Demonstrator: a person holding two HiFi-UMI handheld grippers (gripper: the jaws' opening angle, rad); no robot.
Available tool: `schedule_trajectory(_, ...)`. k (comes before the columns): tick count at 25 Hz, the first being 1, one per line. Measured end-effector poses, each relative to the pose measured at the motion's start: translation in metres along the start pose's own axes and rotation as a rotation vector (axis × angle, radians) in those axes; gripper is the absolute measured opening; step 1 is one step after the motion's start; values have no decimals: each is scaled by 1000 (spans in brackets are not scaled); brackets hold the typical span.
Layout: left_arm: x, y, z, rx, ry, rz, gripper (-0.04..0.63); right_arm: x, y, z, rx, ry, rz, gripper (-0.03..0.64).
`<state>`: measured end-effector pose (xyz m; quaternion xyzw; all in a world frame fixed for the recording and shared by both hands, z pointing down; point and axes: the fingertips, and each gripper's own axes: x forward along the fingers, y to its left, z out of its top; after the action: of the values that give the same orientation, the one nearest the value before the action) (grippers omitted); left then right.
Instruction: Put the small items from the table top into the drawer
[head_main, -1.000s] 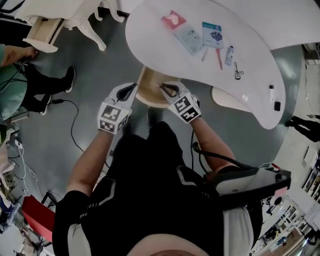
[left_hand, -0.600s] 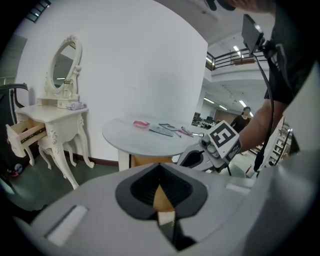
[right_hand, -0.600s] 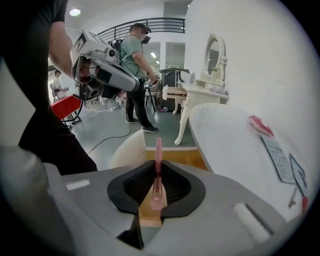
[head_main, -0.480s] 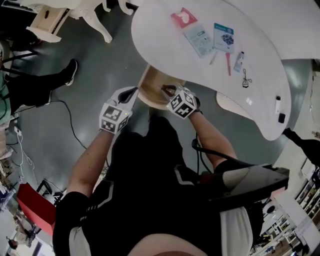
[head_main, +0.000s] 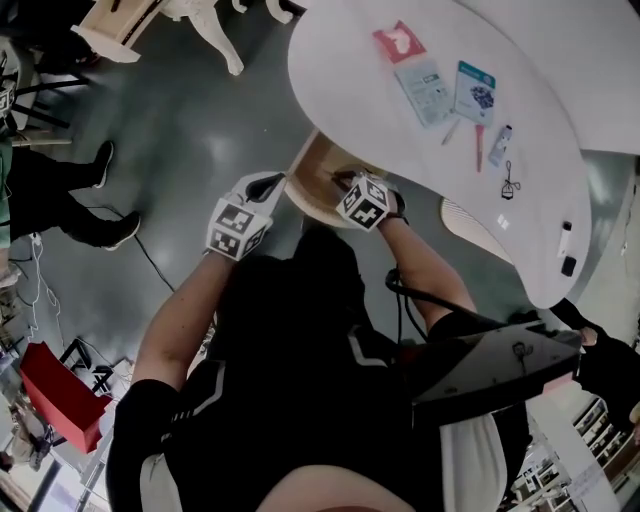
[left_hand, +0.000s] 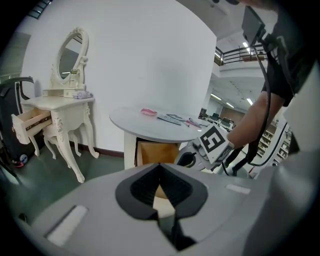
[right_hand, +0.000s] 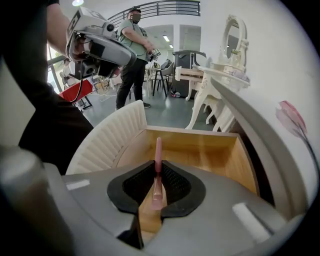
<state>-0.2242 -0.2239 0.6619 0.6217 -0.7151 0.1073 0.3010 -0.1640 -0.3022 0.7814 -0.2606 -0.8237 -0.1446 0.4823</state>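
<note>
An open wooden drawer (head_main: 318, 172) juts out from under the white table (head_main: 350, 100). My right gripper (head_main: 342, 181) hangs over it, shut on a thin pink stick (right_hand: 158, 159) that points into the drawer (right_hand: 210, 155). My left gripper (head_main: 272, 183) is beside the drawer's left edge, jaws together with nothing between them (left_hand: 159, 172). On the table top lie a red packet (head_main: 398, 42), two cards (head_main: 425, 77), a red pen (head_main: 479, 148), a small tube (head_main: 500, 138) and a clip (head_main: 510, 182).
A white ribbed panel (right_hand: 107, 140) stands beside the drawer on the right gripper's side. A cream dressing table (left_hand: 55, 107) with its own open drawer stands to the left. A person (right_hand: 132, 55) stands further back. Cables run over the grey floor (head_main: 190, 130).
Both grippers have sunk toward the drawer, the right one tipping more steeply down with the pink stick still in it. The head view has shifted, so the table sits further right.
</note>
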Motion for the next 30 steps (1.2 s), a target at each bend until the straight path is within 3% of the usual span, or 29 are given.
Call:
schedule_trajectory(4, 6, 5, -7, -23, 6, 22, 0, 16, -5, -4, -10, 37, 15, 49)
schedule_trajectory(8, 11, 16, -18, -119, 0, 71, 0, 33, -5, -7, -32, 78, 40, 49)
schedule_trajectory(15, 11, 30, -23, -147, -14, 124, 0, 67, 0, -23, -74, 189, 85, 49)
schedule_trajectory(20, 0, 38, -23, -218, -35, 151, 0, 85, 3, -26, -87, 226, 94, 49)
schedule_trajectory(27, -2, 45, -30, -260, -32, 181, 0, 103, 6, -32, -79, 278, 137, 49)
schedule_trajectory(30, -4, 43, -30, -220, -27, 181, 0, 112, 4, -33, -105, 314, 147, 49)
